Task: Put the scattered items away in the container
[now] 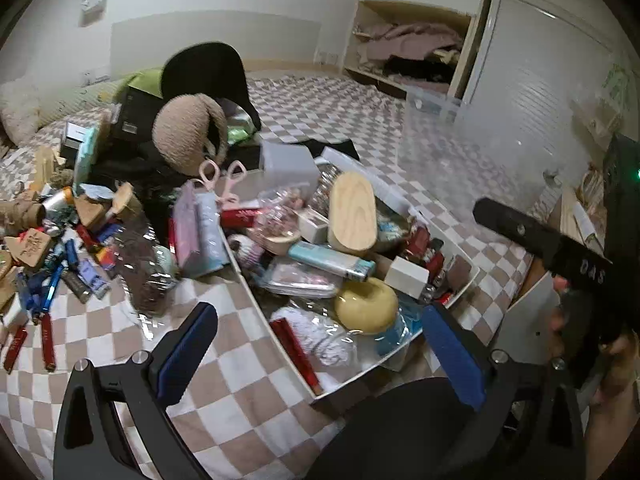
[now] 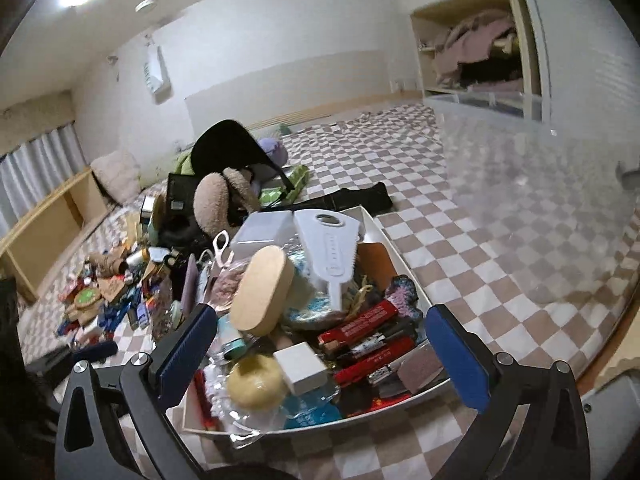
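Both the left gripper [image 1: 320, 354] and right gripper [image 2: 322, 354] hover wide open and empty over the crammed shallow white tray [image 2: 404, 268], since small clutter [image 1: 60, 256] remains heaped beside it on the checked bedspread [image 1: 240, 392].

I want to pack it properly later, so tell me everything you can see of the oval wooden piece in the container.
The oval wooden piece is pale, smooth, with visible grain and a thick rounded edge. It stands tilted on top of the heap inside the white container, leaning on other items, above a light-blue tube. Neither gripper touches it.

Clear bin [image 2: 540, 184] cut off at right edge, closet clothes [image 1: 404, 46] blurred, red boxes' print [image 2: 372, 320] unreadable
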`<control>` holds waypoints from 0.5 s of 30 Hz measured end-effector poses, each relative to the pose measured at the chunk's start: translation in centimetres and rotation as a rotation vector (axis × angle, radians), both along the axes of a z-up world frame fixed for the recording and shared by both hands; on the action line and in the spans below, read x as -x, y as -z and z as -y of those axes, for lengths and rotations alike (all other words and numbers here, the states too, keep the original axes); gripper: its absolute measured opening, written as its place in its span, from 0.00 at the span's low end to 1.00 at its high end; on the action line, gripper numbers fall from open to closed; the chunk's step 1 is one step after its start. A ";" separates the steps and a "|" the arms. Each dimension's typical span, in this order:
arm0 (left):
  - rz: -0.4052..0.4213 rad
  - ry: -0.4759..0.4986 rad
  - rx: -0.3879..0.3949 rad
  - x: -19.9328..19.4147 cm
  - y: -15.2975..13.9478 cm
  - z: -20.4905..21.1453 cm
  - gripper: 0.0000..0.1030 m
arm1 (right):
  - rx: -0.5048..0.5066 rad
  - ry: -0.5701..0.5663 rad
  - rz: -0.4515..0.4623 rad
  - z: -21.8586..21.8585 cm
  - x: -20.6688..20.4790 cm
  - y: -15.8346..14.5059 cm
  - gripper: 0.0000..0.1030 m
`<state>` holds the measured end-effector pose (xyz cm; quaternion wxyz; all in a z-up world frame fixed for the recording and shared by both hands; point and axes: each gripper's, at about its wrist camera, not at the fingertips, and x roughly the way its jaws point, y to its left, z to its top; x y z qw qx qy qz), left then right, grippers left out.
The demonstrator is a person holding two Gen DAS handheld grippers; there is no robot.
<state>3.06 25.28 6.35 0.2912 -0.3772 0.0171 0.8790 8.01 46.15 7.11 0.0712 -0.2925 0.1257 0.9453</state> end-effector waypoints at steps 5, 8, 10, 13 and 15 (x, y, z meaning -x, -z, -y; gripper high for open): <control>-0.042 -0.044 -0.012 -0.2 -1.8 2.3 1.00 | -0.021 -0.013 -0.021 2.2 -0.4 -1.1 1.00; -0.062 -0.069 -0.027 -0.4 -2.7 3.8 1.00 | -0.023 -0.021 -0.031 3.3 -0.5 -1.5 1.00; -0.076 -0.086 -0.032 -0.6 -3.1 4.8 1.00 | -0.036 -0.028 -0.035 4.1 -0.4 -1.9 1.00; -0.090 -0.109 -0.040 -0.8 -3.6 6.2 1.00 | -0.045 -0.035 -0.043 5.2 -0.6 -2.3 1.00; -0.097 -0.124 -0.046 -0.9 -3.9 7.1 1.00 | -0.051 -0.037 -0.050 6.0 -0.8 -2.7 1.00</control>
